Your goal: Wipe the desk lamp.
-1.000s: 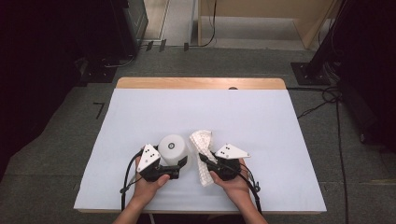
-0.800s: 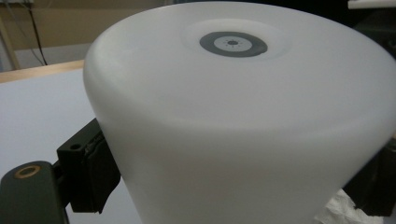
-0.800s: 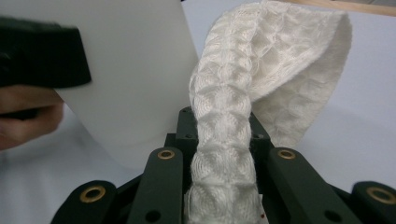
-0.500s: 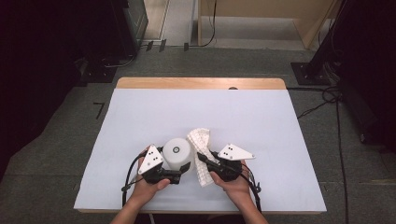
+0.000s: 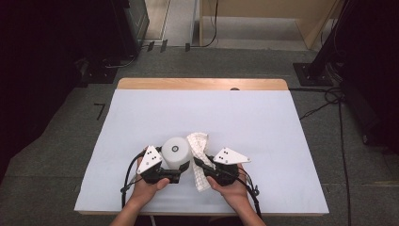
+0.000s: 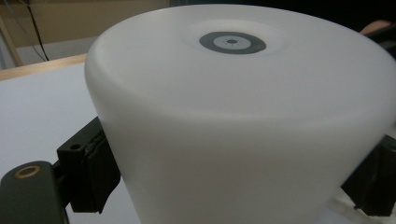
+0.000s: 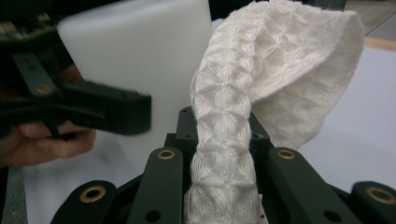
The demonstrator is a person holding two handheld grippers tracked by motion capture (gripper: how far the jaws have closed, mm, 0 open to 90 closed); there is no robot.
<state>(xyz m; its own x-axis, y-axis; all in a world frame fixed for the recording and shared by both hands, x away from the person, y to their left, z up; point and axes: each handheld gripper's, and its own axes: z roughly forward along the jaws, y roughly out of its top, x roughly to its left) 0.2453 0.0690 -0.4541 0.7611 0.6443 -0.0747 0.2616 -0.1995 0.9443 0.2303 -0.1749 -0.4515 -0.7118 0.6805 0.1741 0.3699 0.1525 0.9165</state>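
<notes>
A white cup (image 5: 176, 151) stands upside down near the table's front edge, with a grey ring on its upturned base (image 6: 232, 42). My left gripper (image 5: 173, 170) is shut on the cup's wall, one black jaw on each side of it (image 6: 231, 186). Just to its right, my right gripper (image 5: 198, 164) is shut on a white waffle-weave cloth (image 5: 200, 160). The cloth (image 7: 261, 70) rises between the jaws (image 7: 222, 140) and folds over at the top, right beside the cup (image 7: 140, 51). One of the left gripper's fingers (image 7: 107, 112) also appears in the right gripper view.
The table carries a white cover (image 5: 259, 127), and a strip of bare wood (image 5: 202, 84) runs along its far edge. Cables (image 5: 324, 101) and dark equipment (image 5: 94, 66) lie on the floor beyond and beside the table.
The cloth's upper end has come a little closer to the cup. Both hands have stayed nearly where they were.
</notes>
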